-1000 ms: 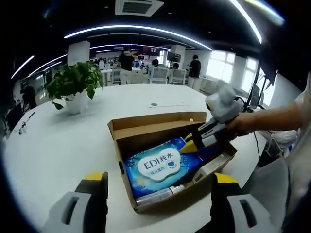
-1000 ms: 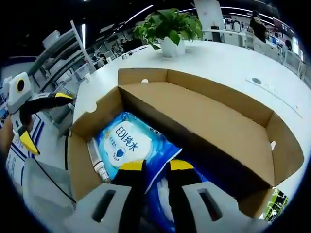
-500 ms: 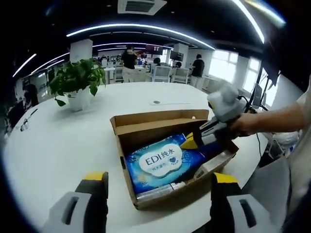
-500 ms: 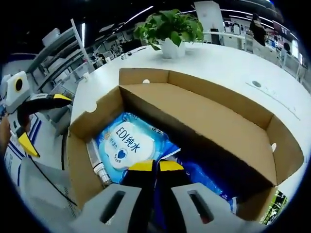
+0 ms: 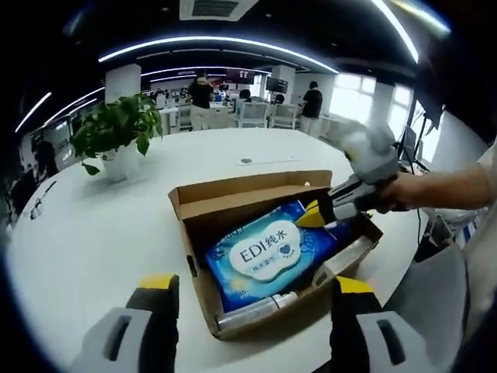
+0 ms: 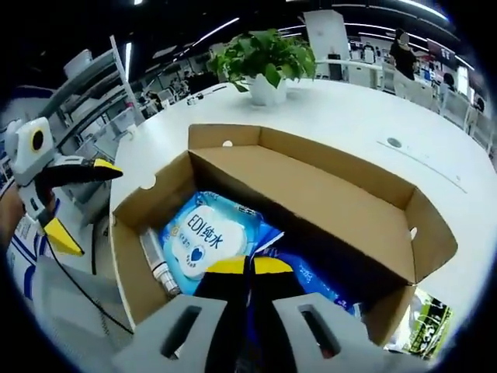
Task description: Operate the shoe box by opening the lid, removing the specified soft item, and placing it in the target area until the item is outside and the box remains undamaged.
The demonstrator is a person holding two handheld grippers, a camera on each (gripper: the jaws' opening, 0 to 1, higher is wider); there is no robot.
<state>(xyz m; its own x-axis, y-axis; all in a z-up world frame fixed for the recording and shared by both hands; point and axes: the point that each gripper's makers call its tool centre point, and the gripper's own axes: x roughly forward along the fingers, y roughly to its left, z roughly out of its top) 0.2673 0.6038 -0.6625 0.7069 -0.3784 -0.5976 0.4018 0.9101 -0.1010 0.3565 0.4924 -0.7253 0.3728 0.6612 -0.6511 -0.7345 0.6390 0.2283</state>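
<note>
One open shoe box [image 5: 233, 203], one wipes pack [image 5: 268, 252] pinched at its edge.

Plain brown corrugated card forms the shoe box on the smooth, round white table [image 5: 85, 233], its lid folded back upright. Inside lies the soft, glossy blue wipes pack with a white cloud-shaped label, crinkled at its seams; a slim clear tube [image 6: 158, 266] lies along one wall. Right claw [image 6: 250, 266], yellow-tipped, is closed on the pack's edge inside the box. Left claw [image 5: 247, 286] hangs wide apart, holding nothing, short of the box. A leafy potted plant [image 5: 116, 134] stands well apart.
</note>
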